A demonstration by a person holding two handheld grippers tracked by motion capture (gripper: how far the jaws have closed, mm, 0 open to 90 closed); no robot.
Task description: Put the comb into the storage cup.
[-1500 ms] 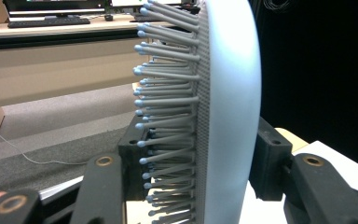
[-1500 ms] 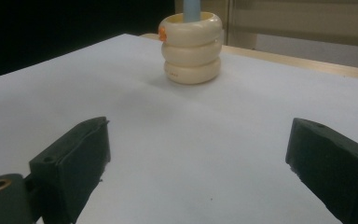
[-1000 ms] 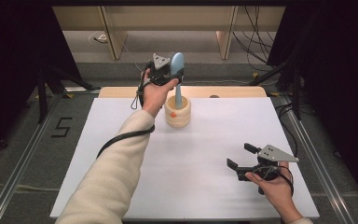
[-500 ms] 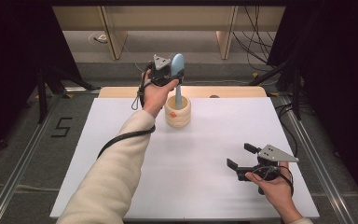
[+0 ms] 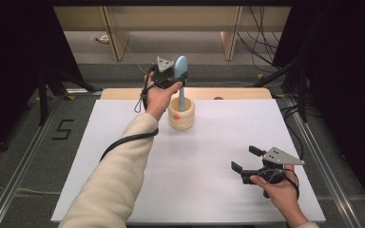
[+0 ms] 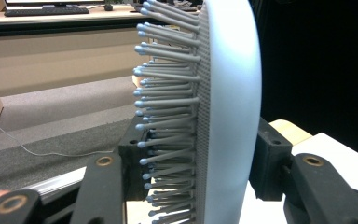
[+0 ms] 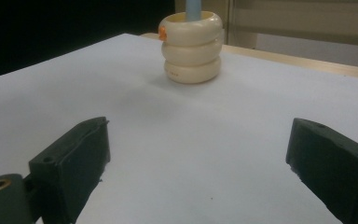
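The left gripper (image 5: 173, 76) was clamped on a pale blue hairbrush (image 5: 181, 71), its handle standing in a cream holder (image 5: 181, 114) on the table (image 5: 123, 142); the right gripper (image 5: 247, 159) hovered wide open, holding nothing

White table (image 5: 123, 118), grey carpet floor (image 5: 33, 156), black curtains (image 5: 342, 71), wooden furniture (image 5: 171, 19)

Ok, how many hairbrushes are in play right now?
1. The pale blue plastic hairbrush stands upright, handle down in the cream ribbed holder, its head clamped by the left gripper. Anything deeper inside would be hidden.
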